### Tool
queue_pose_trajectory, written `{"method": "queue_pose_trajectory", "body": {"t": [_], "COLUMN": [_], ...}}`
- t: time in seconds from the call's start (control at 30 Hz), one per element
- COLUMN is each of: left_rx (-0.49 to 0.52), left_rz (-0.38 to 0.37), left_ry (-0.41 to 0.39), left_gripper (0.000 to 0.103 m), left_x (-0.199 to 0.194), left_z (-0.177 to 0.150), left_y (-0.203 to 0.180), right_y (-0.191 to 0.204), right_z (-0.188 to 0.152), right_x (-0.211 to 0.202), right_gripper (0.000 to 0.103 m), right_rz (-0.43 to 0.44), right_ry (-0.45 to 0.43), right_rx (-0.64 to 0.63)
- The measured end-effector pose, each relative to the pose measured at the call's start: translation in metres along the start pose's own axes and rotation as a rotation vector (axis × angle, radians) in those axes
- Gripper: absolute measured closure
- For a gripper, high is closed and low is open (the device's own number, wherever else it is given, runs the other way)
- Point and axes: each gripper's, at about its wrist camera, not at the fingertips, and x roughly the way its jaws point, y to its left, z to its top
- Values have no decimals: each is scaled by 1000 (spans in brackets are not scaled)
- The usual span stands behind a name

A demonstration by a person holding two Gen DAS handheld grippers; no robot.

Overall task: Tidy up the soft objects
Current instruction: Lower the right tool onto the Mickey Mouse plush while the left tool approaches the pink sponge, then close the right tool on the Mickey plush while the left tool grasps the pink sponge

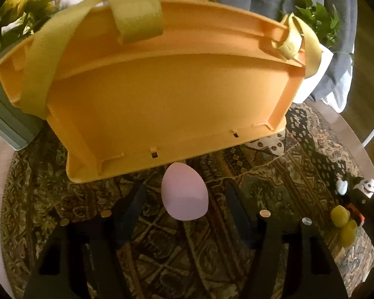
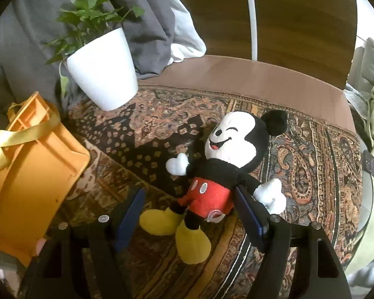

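Patterned cloth (image 2: 299,149) covers the table; all the items sit on it.

Orange basket (image 1: 167,94), empty, yellow straps flopped over its rim, fills the 12 o'clock half of the left wrist view. In the right wrist view it sits at 9 o'clock. This is presumably where the soft things go.

White plant pot (image 2: 102,72) at 11 o'clock in the right view, well clear of the work.

Mouse plush (image 2: 224,169) lies on its back, head toward 1 o'clock, yellow feet toward 7. Right gripper (image 2: 189,211) straddles the red shorts; jaws parted, the right pad close to or touching the hip, the left pad apart. Not gripped.

Pink egg-shaped sponge (image 1: 184,191) lies just in front of the basket's near wall. Left gripper (image 1: 184,214) brackets it, jaws released, gaps showing on both sides.

Step in hand, as I judge it: 2 approaches at once, 1 object per gripper, nothing lifted yet.

Next move calls for closing gently on each soft item, squeezing only enough to hold, then lifting over the basket rim clear of the straps.
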Motion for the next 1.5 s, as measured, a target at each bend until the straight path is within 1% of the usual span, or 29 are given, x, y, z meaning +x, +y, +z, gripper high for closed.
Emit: {"method": "queue_pose_trajectory", "body": {"t": [0.07, 0.13, 0.23, 0.3, 0.33, 0.37, 0.4, 0.43, 0.47, 0.53, 0.73, 0.9, 1.23, 1.5], "left_rx": [3, 0, 6, 3, 7, 14, 20, 27, 34, 51, 47, 44, 45, 32], "left_rz": [1, 2, 3, -3, -4, -2, 0, -1, 1, 5, -22, -42, -74, -86], "left_ry": [1, 8, 36, 46, 44, 40, 38, 36, 31, 27, 31, 11, -36, -87], "left_gripper": [43, 45, 53, 56, 59, 62, 63, 64, 64, 65, 66, 66, 66, 66], "left_x": [3, 7, 13, 16, 16, 16, 15, 14, 14, 14, 13, -2, -28, -56], "left_z": [0, 0, -2, -3, -3, -3, -3, -4, -4, -4, -2, -4, -4, -3], "left_y": [-2, -2, -2, -1, -3, -4, -5, -7, -8, -12, -10, -2, 1, 4], "right_y": [0, 1, -1, -4, -5, -7, -9, -11, -13, -14, -9, -4, 7, 17], "right_z": [0, 1, 1, 2, 2, 2, 2, 2, 2, 2, -1, -2, -5, -3], "right_x": [1, 3, 8, 13, 15, 18, 20, 22, 24, 23, 13, 1, -27, -62], "right_gripper": [29, 29, 29, 30, 33, 39, 43, 50, 52, 55, 59, 60, 60, 60], "right_rz": [-9, -23, -41, -44, -45, -47, -46, -41, -33, -27, -4, 35, 106, 173], "right_ry": [-1, -3, 13, 31, 39, 53, 60, 69, 83, 77, 64, 43, -6, -83], "right_rx": [-1, -9, -7, 4, 7, 12, 18, 25, 33, 28, -16, -55, -149, -229]}}
